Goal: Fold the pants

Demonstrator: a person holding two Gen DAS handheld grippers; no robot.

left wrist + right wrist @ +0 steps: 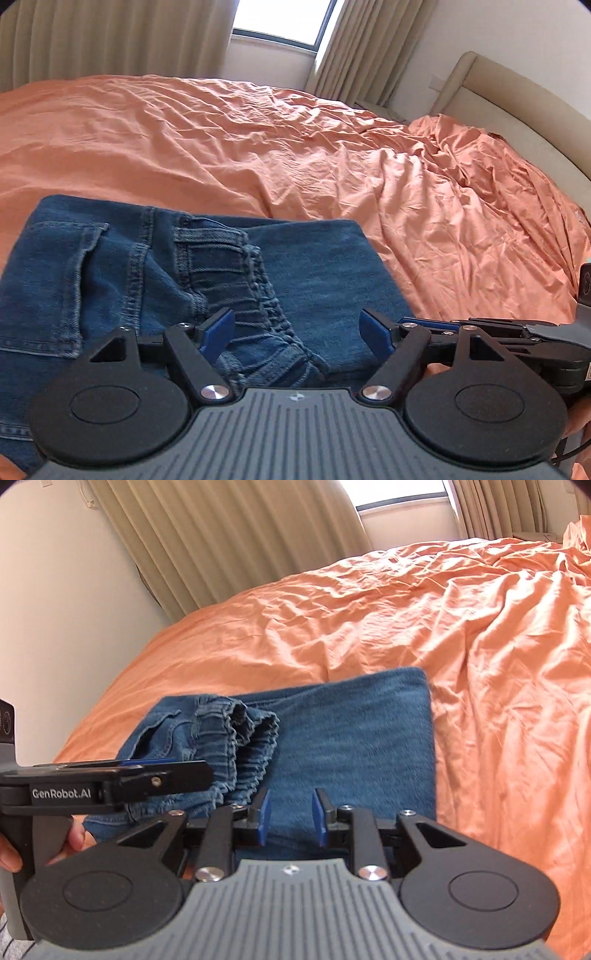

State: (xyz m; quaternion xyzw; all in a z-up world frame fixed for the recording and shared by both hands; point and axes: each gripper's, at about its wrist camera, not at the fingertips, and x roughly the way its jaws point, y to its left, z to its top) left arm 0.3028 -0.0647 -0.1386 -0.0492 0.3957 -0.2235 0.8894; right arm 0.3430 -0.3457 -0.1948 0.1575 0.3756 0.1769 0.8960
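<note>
The blue denim pants point(314, 266) lie folded in a compact stack on the orange bed sheet point(221, 140), with the gathered waistband point(258, 295) bunched on top and a back pocket at the left. My left gripper point(297, 330) is open just above the waistband, holding nothing. In the right wrist view the pants point(351, 746) lie ahead, waistband point(243, 746) at left. My right gripper point(290, 818) is open with a narrower gap, over the near edge of the stack, empty. The left gripper point(192, 771) shows side-on at the left.
The wrinkled orange sheet point(406, 620) covers the bed. A beige headboard point(509, 96) is at right, bunched sheet point(461, 147) in front of it. Curtains point(110, 37) and a window point(284, 18) are behind. A wall point(55, 609) lies left of the bed.
</note>
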